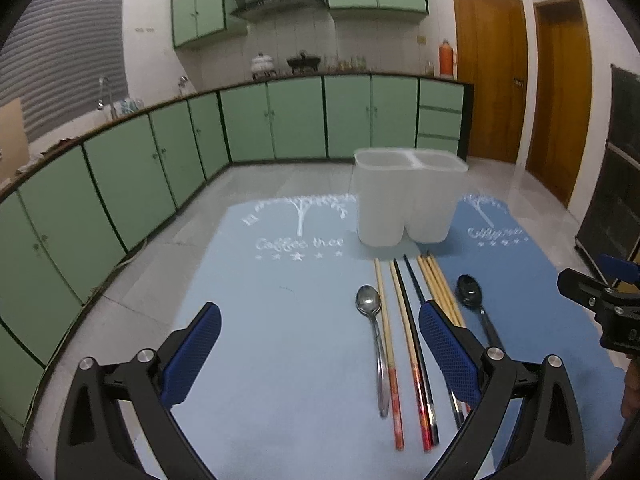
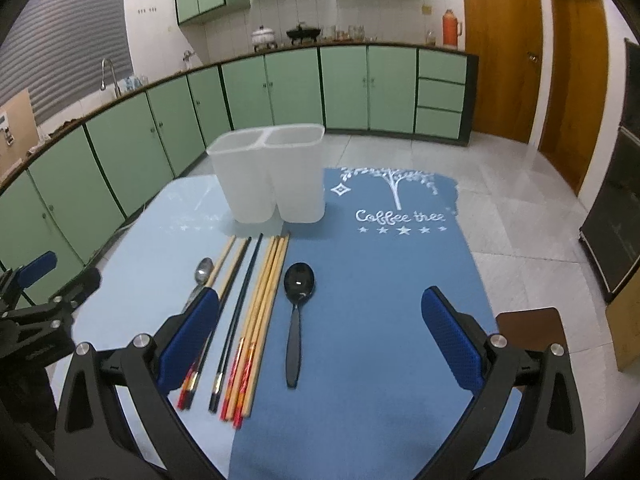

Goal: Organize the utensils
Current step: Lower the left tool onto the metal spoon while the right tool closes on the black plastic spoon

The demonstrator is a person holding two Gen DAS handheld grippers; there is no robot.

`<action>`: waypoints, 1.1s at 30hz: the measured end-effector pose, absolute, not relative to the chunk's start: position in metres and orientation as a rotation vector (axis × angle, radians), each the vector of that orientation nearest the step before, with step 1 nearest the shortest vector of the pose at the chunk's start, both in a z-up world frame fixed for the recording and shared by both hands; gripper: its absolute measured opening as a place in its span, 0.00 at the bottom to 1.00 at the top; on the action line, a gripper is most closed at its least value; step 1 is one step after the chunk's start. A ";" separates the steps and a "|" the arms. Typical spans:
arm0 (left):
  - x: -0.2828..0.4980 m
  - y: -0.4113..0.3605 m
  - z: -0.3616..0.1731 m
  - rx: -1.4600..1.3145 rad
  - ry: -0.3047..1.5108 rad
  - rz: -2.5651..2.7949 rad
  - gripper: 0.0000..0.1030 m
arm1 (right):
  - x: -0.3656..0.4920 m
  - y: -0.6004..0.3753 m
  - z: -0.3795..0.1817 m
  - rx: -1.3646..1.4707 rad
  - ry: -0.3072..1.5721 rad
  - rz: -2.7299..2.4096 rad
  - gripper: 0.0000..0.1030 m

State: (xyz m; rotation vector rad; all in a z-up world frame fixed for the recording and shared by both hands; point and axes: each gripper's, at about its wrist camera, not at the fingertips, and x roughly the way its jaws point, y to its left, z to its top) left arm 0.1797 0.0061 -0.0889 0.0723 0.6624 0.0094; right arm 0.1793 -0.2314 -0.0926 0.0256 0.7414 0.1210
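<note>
The left gripper (image 1: pixel 320 320) is held over the light blue mat (image 1: pixel 260 340) with its jaws wide and nothing between them; on the surface, a silver spoon (image 1: pixel 370 302) is laid at the left of the row, touching the wooden chopsticks with red ends (image 1: pixel 386 336) beside it; next, black chopsticks (image 2: pixel 240 300) are laid, then a bunch of wooden chopsticks (image 2: pixel 266 300); a black spoon (image 2: pixel 299 280) is laid on the dark blue mat (image 2: pixel 380 320), just right of the bunch; behind the row, a white two-part utensil holder (image 2: pixel 268 176) is stood upright where both mats meet; the right gripper (image 2: pixel 320 320) is held over the dark blue mat, its jaws wide and nothing held.
</note>
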 end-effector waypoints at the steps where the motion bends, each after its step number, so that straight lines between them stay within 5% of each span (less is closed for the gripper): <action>1: 0.188 0.005 -0.095 0.075 0.677 0.008 0.94 | 0.186 -0.231 -0.097 0.027 0.754 0.119 0.95; 15: 0.246 -0.001 -0.174 0.127 0.903 0.023 0.93 | 0.228 -0.242 -0.128 0.052 0.826 0.115 0.95; 33: 0.271 0.010 -0.189 0.142 0.934 0.032 0.92 | 0.257 -0.227 -0.148 0.020 0.884 0.129 0.95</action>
